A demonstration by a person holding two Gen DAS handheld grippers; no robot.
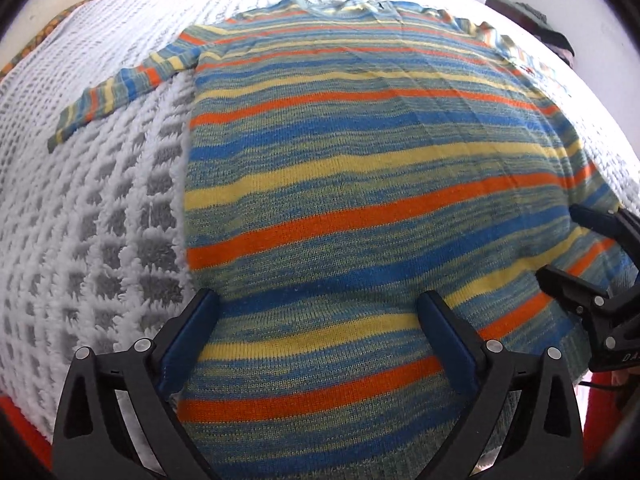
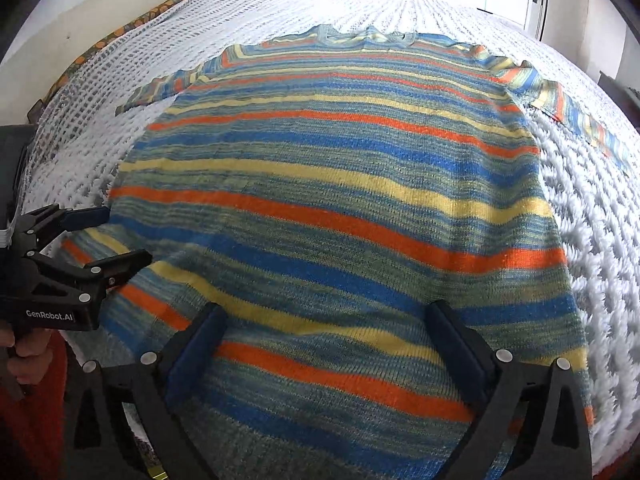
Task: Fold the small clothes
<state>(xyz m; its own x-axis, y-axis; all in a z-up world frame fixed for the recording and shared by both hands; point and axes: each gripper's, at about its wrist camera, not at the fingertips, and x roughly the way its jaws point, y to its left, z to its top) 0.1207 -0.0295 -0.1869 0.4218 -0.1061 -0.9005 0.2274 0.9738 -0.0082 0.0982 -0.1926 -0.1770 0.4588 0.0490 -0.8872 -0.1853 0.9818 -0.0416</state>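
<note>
Sweater [image 1: 360,184] lies flat on white blanket [image 1: 100,200], sleeves outspread.

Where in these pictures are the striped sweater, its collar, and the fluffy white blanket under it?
striped sweater [image 1: 360,184], left wrist view, middle of its body.
collar [image 2: 360,38], right wrist view, the neck edge at the far end.
white blanket [image 1: 100,220], left wrist view, bare patch left of the sweater.

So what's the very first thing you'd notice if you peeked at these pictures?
The big striped sweater, in orange, blue and yellow bands, lies spread flat across the middle, its sleeves stretched out to both sides. Under it is a fluffy white and grey blanket covering the bed. At the near hem, the left gripper and the right gripper hang over the knit with jaws wide open, holding nothing.
</note>
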